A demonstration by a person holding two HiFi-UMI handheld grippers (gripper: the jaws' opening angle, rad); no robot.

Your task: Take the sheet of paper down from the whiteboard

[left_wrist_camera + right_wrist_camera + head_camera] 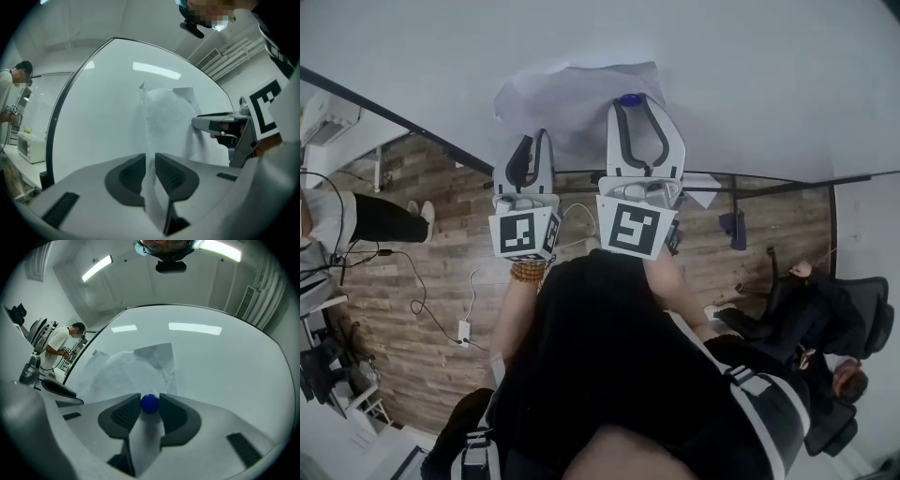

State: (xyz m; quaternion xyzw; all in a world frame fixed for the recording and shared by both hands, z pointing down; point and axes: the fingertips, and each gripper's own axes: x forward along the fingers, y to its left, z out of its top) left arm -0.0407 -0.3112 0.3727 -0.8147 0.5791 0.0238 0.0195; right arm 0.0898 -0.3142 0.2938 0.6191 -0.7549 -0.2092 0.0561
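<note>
Against glossy whiteboard (769,75): crumpled paper sheet (572,94), round blue magnet (149,403).

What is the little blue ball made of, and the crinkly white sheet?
The blue ball, pinched in the right claw, looks like smooth plastic, maybe a magnet: evenly coloured and round. The white sheet looks like thin matte paper: it is creased and crumpled. The whiteboard behind is glossy; lights reflect in it.
</note>
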